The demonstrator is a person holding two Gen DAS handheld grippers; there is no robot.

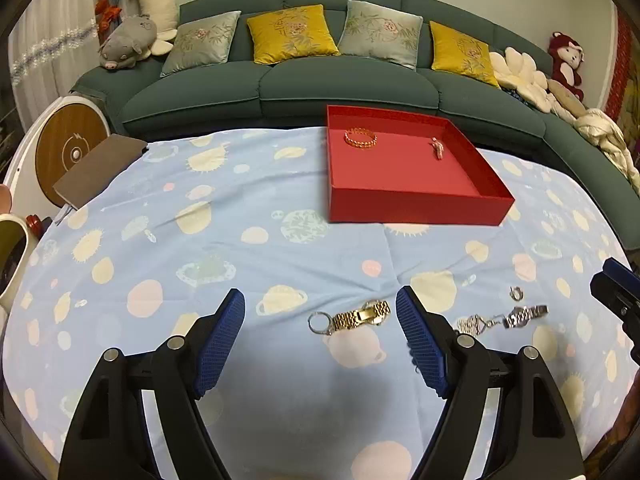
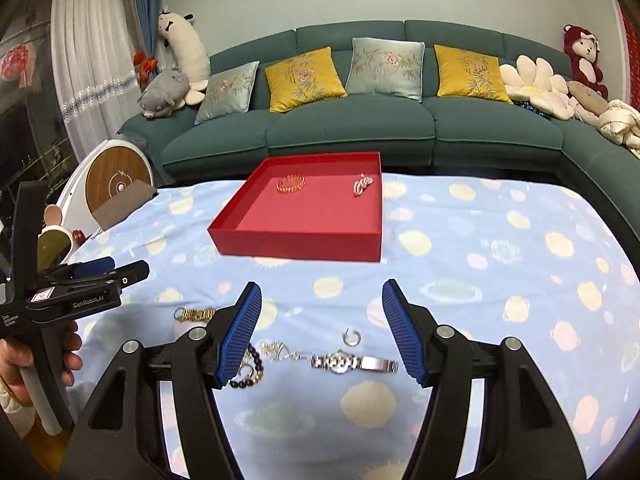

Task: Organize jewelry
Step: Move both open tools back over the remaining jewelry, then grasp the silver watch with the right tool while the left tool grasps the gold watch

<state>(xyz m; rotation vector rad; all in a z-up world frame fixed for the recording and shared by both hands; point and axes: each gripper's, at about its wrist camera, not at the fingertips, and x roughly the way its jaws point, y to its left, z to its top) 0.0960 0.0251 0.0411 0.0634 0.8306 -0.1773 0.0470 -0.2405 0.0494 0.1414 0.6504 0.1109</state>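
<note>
While both grippers hang above the pale blue planet-print cloth (image 1: 280, 184), you have several pieces left to move into the shallow red cardboard tray (image 2: 296, 236), which already holds a gold bead bracelet (image 2: 291, 184) and a small pinkish piece (image 2: 362, 186) near its far wall.

Your left gripper (image 1: 320, 320) is spread wide and holds nothing; the gold link watch (image 1: 362, 314) lies on the cloth just ahead, near its right finger. Your right gripper (image 2: 322, 312) is also spread and empty, with the silver link watch (image 2: 354, 362) lying crosswise between its fingers.

I think the watch is the next pick. Lower straight down, close across the narrow band, not the round case, and press lightly so you do not catch the cloth. Keep clear of the silver chain (image 2: 280, 350) touching its left end.
</note>
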